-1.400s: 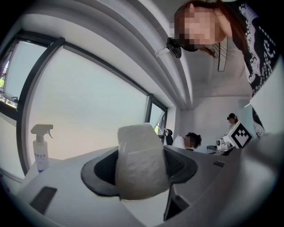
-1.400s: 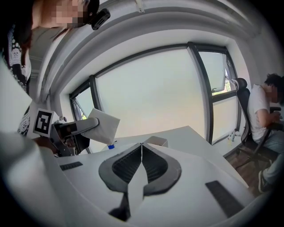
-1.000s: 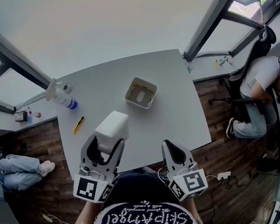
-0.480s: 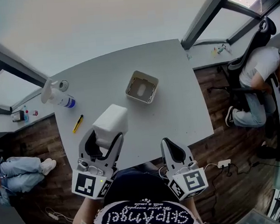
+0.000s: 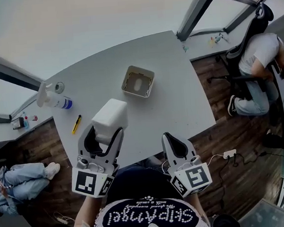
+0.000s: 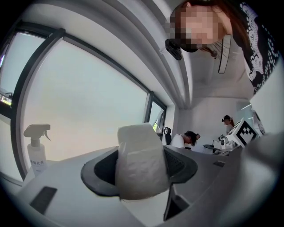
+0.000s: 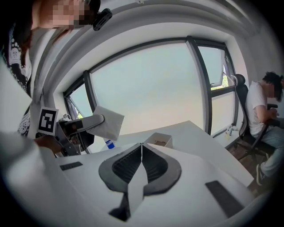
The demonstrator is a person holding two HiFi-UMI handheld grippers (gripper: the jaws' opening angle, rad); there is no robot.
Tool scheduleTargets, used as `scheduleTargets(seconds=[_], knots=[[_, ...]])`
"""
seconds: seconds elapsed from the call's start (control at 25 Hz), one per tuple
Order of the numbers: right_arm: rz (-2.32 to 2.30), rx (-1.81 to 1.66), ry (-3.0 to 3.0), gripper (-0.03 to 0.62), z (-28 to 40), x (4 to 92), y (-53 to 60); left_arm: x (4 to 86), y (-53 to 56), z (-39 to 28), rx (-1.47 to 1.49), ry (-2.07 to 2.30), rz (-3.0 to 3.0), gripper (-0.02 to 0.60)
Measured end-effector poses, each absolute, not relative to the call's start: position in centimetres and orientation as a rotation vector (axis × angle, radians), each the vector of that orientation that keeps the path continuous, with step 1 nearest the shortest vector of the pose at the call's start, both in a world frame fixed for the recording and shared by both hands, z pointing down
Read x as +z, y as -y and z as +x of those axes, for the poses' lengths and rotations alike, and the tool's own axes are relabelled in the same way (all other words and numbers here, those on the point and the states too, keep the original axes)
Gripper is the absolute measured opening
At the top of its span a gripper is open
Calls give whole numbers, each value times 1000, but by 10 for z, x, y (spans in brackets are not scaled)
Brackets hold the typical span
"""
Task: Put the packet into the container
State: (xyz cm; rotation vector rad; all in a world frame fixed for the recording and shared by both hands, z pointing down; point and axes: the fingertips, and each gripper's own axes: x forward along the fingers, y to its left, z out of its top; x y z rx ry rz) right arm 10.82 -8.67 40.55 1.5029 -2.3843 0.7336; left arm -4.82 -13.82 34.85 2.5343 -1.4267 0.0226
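Note:
My left gripper [image 5: 104, 134] is shut on a white packet [image 5: 110, 120], held above the near left part of the grey table [image 5: 175, 103]. In the left gripper view the packet [image 6: 141, 162] fills the gap between the dark jaws. The container [image 5: 138, 81], a small square beige tub, stands open at the table's middle, beyond and right of the packet; it also shows in the right gripper view [image 7: 158, 140]. My right gripper [image 5: 176, 144] is shut and holds nothing, at the table's near edge. From its view [image 7: 142, 154] the left gripper [image 7: 91, 122] with the packet [image 7: 108, 123] appears at the left.
A spray bottle [image 5: 52, 98] lies on the table's far left corner, with a yellow utility knife [image 5: 77, 124] nearer to me. A person sits in an office chair [image 5: 256, 67] to the right of the table. Another person's legs [image 5: 19, 176] show at the left.
Both grippers hold nearly the same pose. The head view has shifted, so the table and container sit a little further left and up in the picture.

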Motion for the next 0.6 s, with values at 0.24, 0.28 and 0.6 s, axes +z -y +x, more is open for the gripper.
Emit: scheduleTargets(seconds=[0.24,0.28,0.6], knots=[[1506,711,2415,15,113,401,91,347,128,-37,21,1427,2528,276],[1496,704,2422,15,113,400,91,345,126,-34,15,1427,2533,276],[1394,671,2472,15,108,401,94,339,118,-32,10,1470,2523,276]])
